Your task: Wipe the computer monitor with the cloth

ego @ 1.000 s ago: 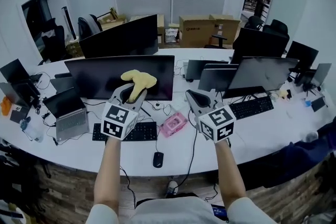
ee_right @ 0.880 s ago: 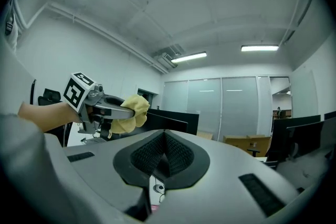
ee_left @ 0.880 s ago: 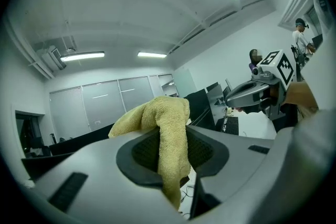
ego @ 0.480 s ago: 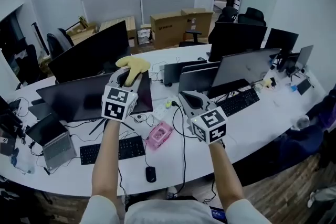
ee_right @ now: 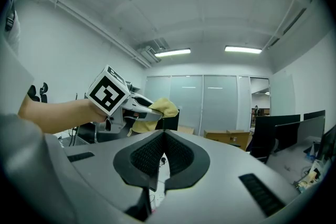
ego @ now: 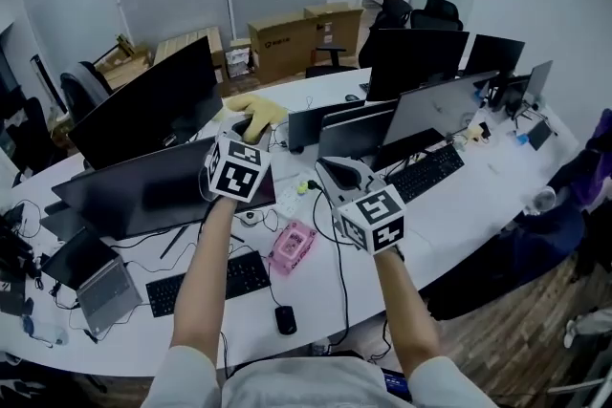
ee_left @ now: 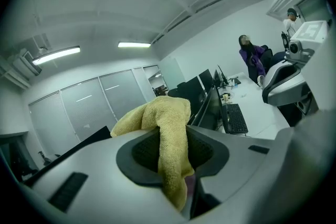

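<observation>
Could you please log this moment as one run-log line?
left gripper: shut on cloth | right gripper: shut, empty | cloth: near monitor top, contact unclear

Right gripper (ee_right: 163,136), lower centre: its jaws are lying together. Left gripper (ee_right: 150,110), left of centre, is pinching a yellow cloth (ee_right: 167,107), with a bare forearm (ee_right: 52,113) reaching in from the left edge. Cardboard boxes (ee_right: 228,139) and dark monitors (ee_right: 273,136) are standing at right.

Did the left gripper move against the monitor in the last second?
Yes. The left gripper carried the cloth off the monitor, past its top right corner.
</observation>
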A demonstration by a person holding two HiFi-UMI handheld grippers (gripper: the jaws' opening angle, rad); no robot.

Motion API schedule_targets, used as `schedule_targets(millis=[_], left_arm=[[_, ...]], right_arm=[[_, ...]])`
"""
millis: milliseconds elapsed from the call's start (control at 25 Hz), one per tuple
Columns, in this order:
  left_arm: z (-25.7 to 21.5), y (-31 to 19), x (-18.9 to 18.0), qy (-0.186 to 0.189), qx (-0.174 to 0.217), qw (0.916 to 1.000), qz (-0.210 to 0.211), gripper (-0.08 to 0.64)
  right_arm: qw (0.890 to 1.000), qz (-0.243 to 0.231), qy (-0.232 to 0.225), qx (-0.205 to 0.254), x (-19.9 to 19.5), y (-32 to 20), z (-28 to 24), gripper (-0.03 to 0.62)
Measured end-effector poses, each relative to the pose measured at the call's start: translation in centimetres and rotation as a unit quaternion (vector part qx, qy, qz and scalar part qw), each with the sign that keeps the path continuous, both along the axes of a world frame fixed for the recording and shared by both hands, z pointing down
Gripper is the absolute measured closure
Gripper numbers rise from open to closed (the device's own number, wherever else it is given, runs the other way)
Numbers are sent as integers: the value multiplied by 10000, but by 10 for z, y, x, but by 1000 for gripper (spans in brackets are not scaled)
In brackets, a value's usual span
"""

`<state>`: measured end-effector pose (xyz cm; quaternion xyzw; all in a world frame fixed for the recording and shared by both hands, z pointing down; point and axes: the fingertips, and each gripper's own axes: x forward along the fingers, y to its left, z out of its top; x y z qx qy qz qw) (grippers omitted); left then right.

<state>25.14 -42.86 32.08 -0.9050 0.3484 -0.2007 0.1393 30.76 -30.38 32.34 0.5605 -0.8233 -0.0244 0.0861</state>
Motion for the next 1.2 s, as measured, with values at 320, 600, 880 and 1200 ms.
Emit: schedule_targets(millis=[320, 600, 880, 1200], left_arm=[[0, -2, -9, 21, -103, 9996, 247, 437], [1, -4, -34, 284, -252, 9987, 337, 437], [-8, -11, -86, 646, -311, 9971, 265, 437], [-7, -17, -154, 723, -269, 9970, -9, 439]], right_arm=[[9999, 132, 55, 26, -17, -5, -6, 569], [9999, 100, 36, 6, -49, -15, -6, 569], [10000, -14, -47, 14, -91, -26, -4, 569], [9998, -178, -107, -18, -149, -35, 0, 569]])
